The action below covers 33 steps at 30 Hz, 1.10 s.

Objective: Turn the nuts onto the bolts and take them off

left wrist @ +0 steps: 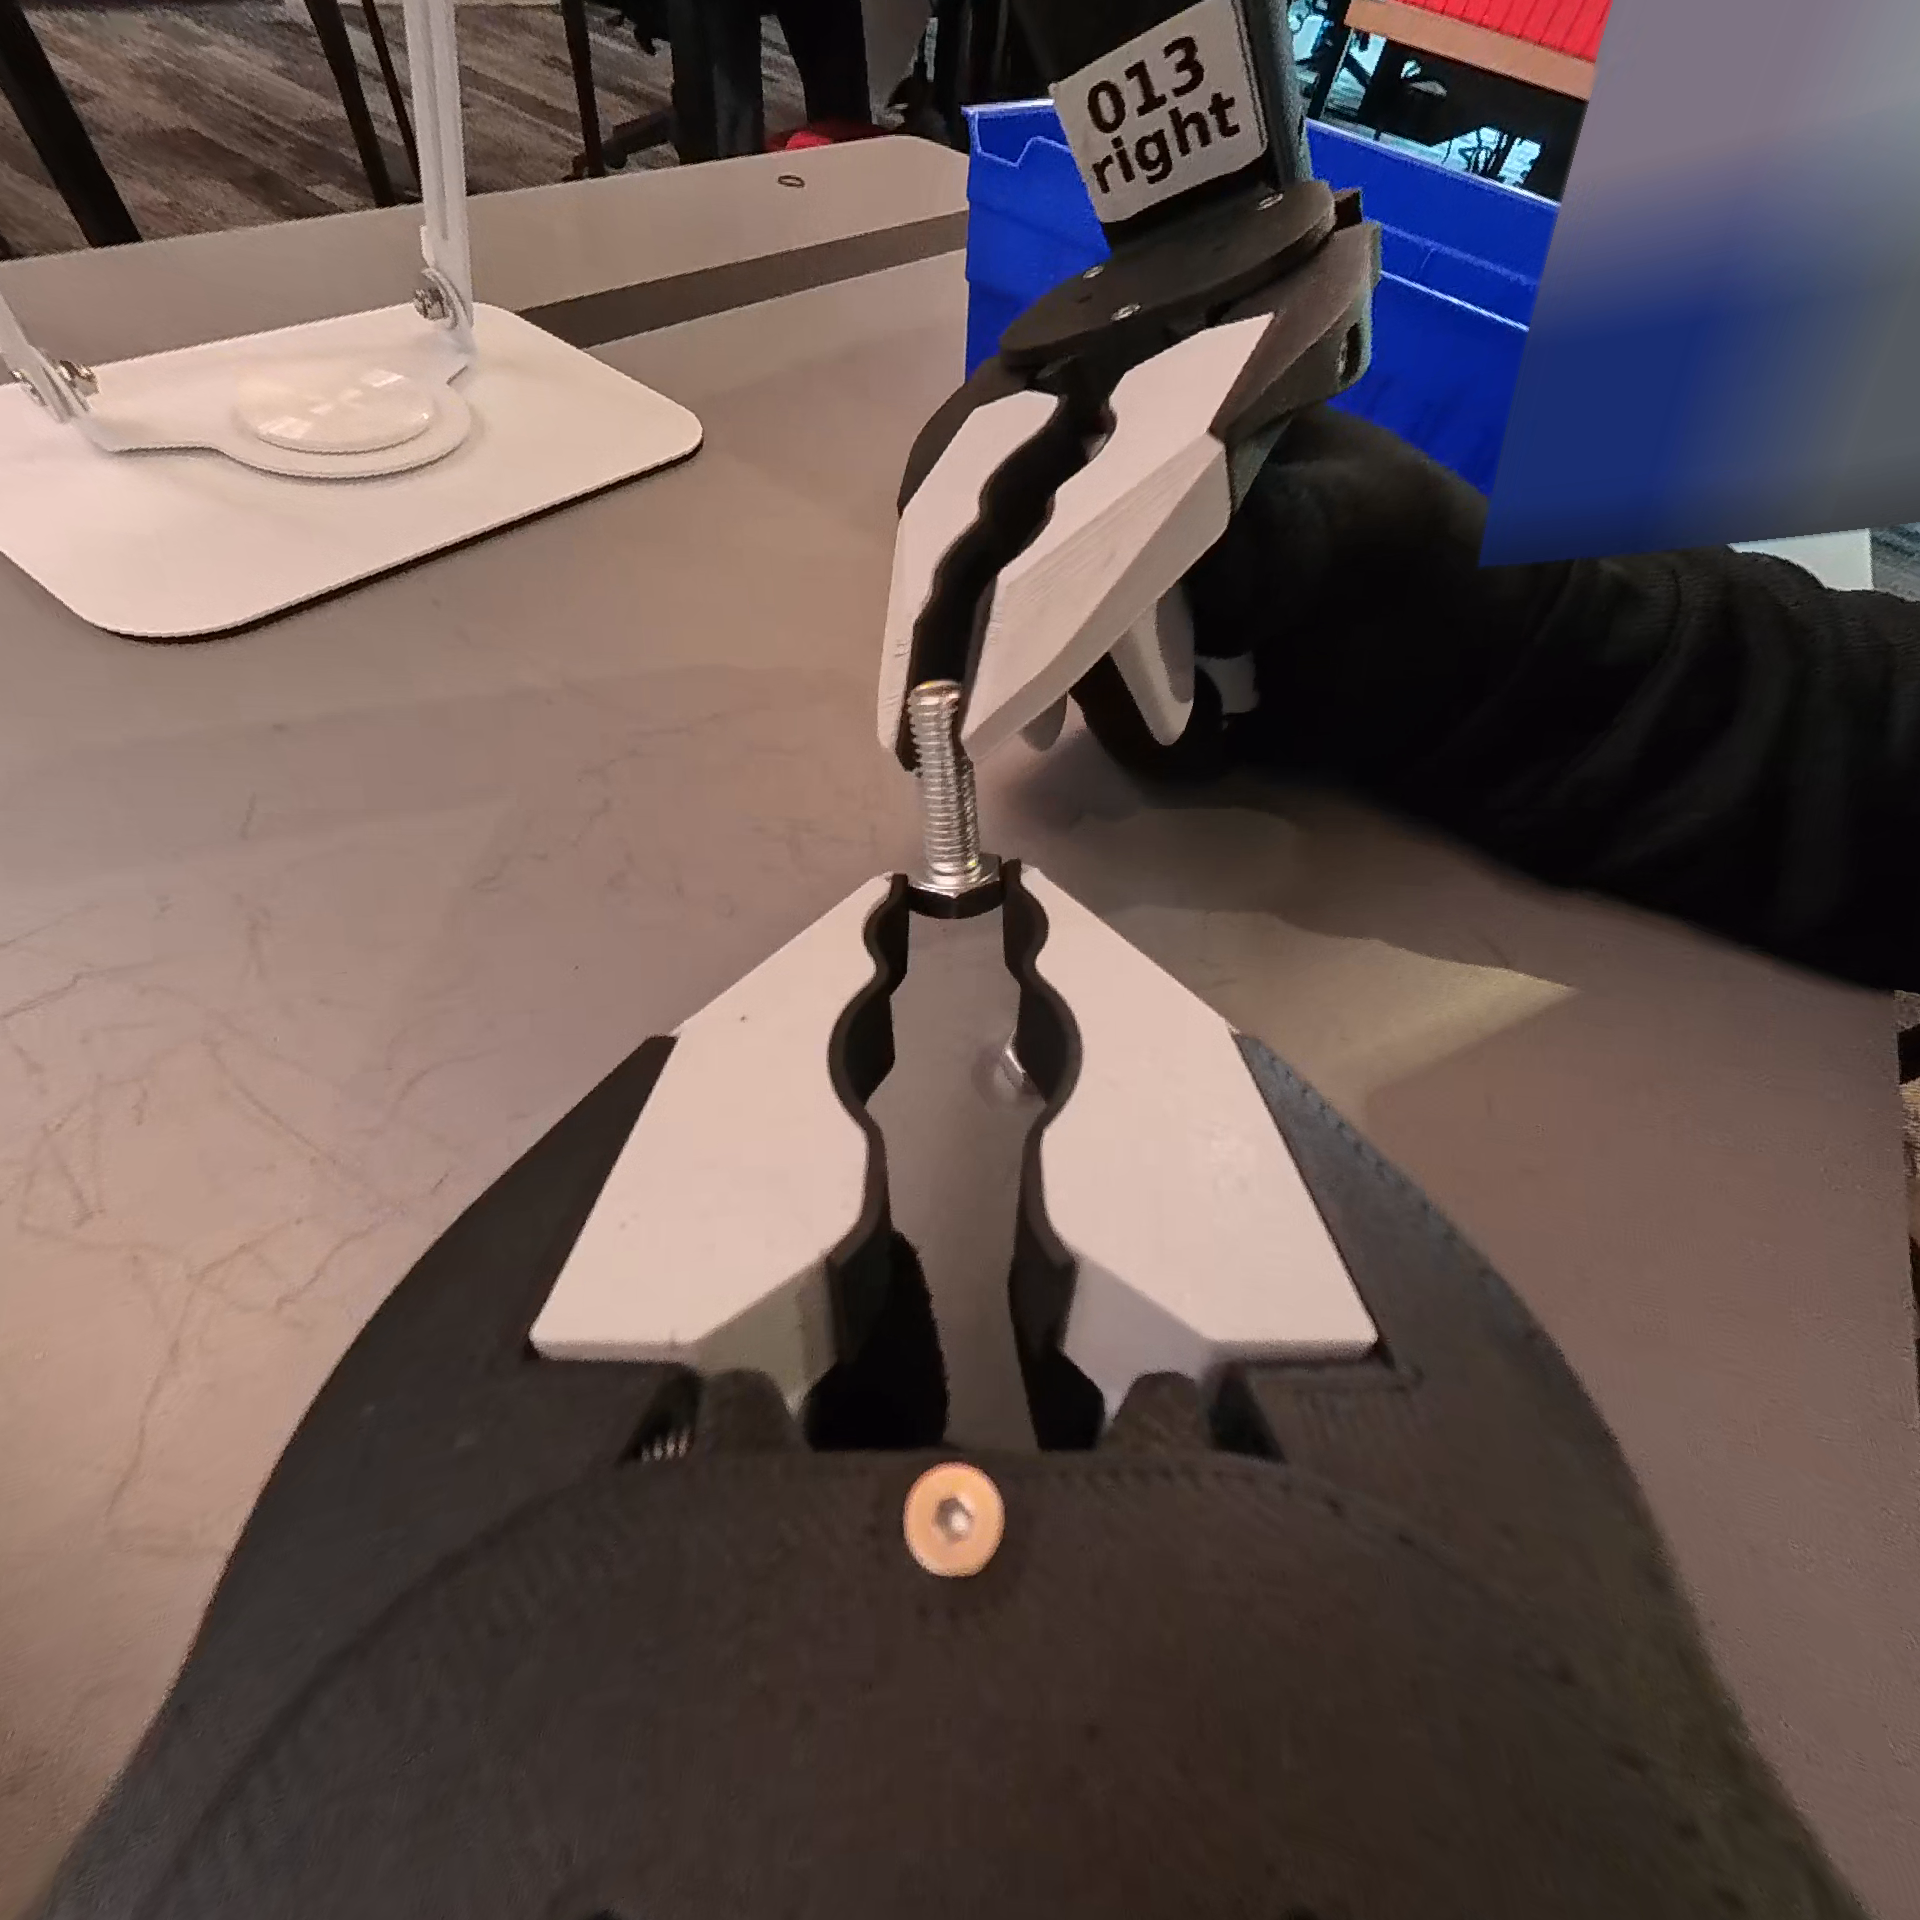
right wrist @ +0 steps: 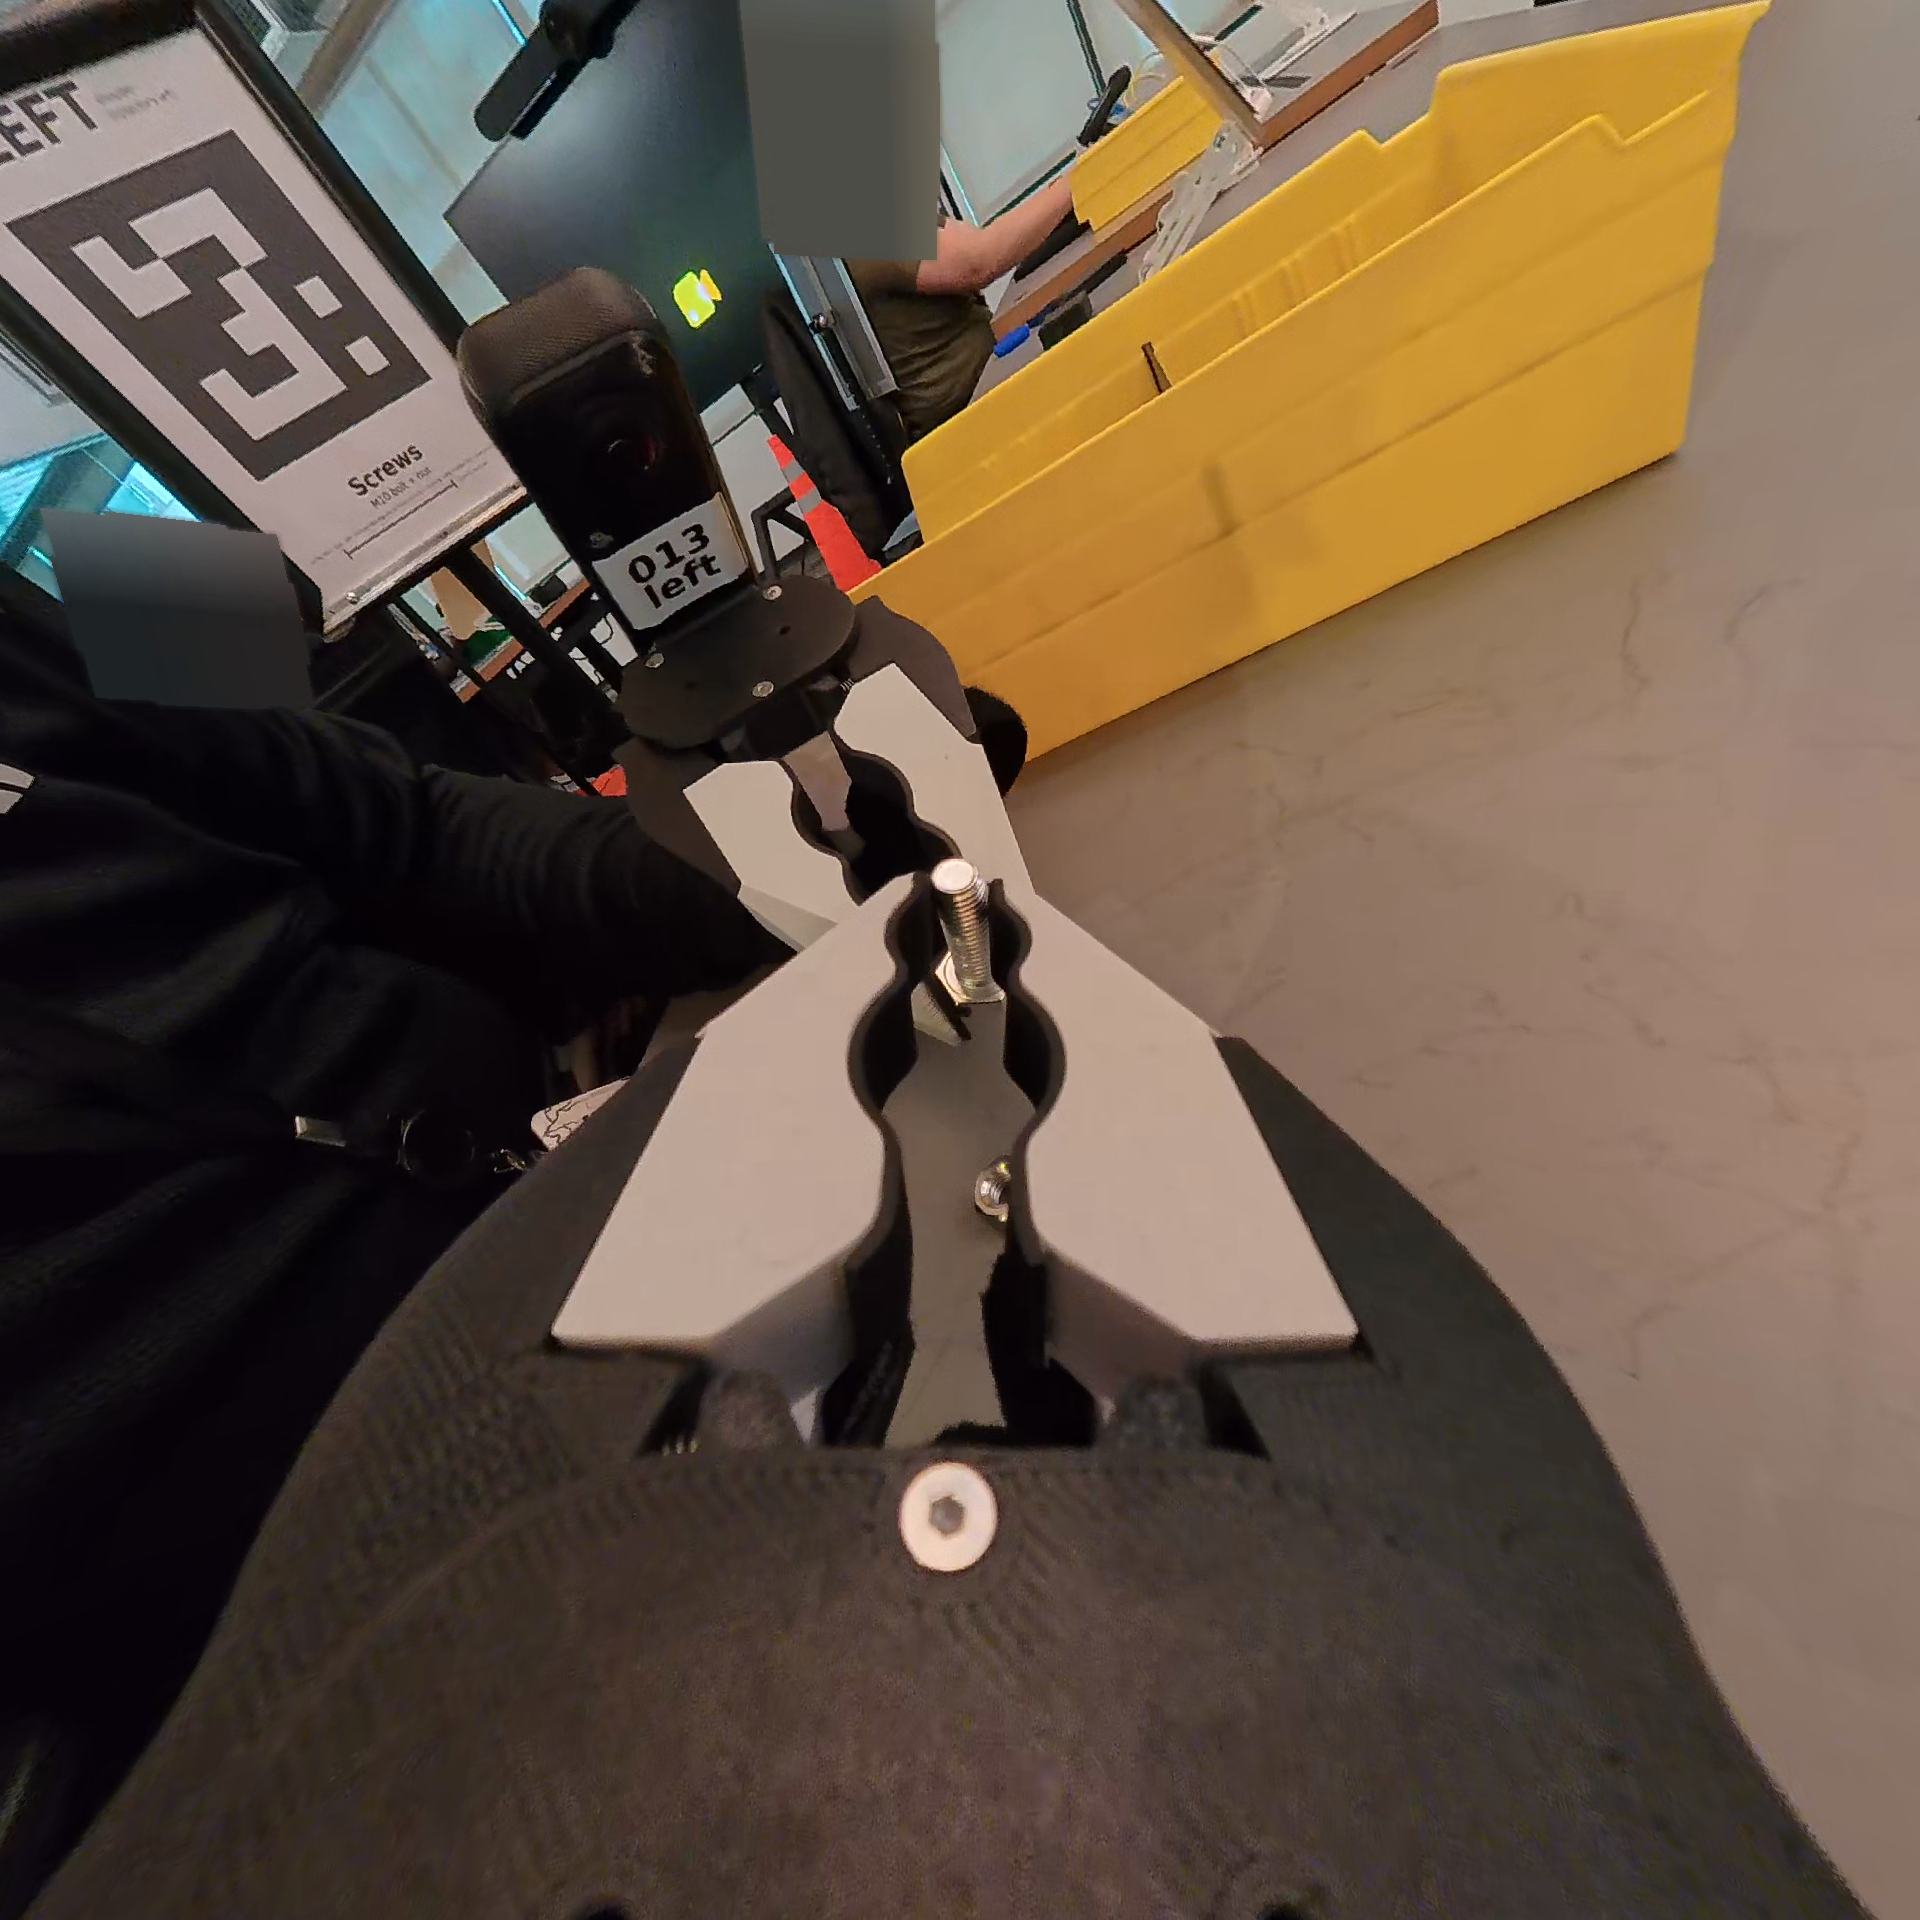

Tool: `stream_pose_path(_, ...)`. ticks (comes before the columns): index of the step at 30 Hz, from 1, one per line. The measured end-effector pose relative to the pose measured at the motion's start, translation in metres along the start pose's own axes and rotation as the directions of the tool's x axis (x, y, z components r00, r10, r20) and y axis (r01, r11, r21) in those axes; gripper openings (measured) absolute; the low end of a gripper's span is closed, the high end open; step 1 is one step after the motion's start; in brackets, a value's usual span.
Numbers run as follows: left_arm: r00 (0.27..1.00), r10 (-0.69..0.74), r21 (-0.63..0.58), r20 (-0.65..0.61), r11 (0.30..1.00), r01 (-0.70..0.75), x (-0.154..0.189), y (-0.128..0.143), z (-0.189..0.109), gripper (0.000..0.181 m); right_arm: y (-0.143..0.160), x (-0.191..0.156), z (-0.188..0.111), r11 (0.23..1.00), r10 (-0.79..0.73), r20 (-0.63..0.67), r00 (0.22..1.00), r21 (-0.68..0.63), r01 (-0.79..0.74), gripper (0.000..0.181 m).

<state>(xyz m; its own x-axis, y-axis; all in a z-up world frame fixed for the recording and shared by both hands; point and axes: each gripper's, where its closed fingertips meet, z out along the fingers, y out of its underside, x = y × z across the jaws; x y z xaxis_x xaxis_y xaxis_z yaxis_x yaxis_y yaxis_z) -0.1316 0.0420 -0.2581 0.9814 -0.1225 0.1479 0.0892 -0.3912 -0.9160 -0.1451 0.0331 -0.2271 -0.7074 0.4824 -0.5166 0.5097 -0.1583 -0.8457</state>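
A silver bolt (left wrist: 940,790) stands upright over the grey table (left wrist: 364,935). My left gripper (left wrist: 956,883) is shut on its hex head (left wrist: 954,896) at the bottom. My right gripper (left wrist: 930,727) comes down from above, its tips closed around the threaded top end. In the right wrist view the bolt (right wrist: 964,935) sits between the right gripper's tips (right wrist: 958,891), with the left gripper's fingers (right wrist: 935,769) behind it. A loose nut (right wrist: 994,1187) lies on the table under the right gripper. It also shows between the left fingers (left wrist: 1003,1070).
A white stand base (left wrist: 312,488) sits at the far left of the table. A blue bin (left wrist: 1039,260) stands behind the right gripper. A yellow bin (right wrist: 1351,416) lies at the far right. A black-sleeved arm (left wrist: 1558,748) reaches across. A marker sign (right wrist: 229,301) stands behind. My two grippers' fingertips are within a few centimetres of each other.
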Motion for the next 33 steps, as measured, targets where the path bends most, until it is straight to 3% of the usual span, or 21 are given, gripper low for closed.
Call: stream_pose_path(33,0.999,0.024,0.041,-0.04,0.999,-0.023,0.007,-0.005,-0.004,0.016,-0.004,-0.012,0.002,1.0,-0.013,0.074,0.997,0.019,0.011,0.009)
